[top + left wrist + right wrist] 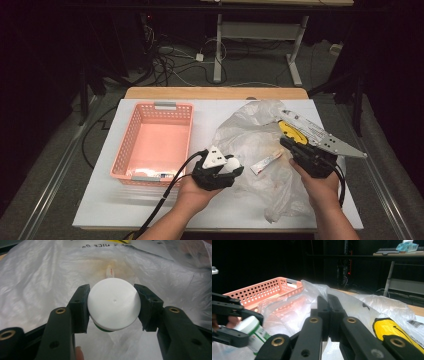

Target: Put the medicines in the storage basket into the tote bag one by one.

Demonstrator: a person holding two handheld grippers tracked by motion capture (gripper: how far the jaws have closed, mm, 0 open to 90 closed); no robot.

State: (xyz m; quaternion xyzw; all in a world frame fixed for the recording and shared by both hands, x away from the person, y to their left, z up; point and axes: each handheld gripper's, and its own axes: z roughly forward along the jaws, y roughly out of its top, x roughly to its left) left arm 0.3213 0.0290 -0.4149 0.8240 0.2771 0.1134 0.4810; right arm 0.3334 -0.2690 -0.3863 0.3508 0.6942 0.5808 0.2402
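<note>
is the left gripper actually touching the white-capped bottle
Touching: in the left gripper view both jaws of the left gripper press against the white-capped bottle.

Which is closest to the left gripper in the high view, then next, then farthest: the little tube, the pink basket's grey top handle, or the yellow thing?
1. Little tube, just right of the left gripper.
2. Yellow thing, farther right, by the bag.
3. Grey top handle, at the basket's far end.

Black two-jaw tool (pixel 113 307), brass screws, trailing cable
</note>
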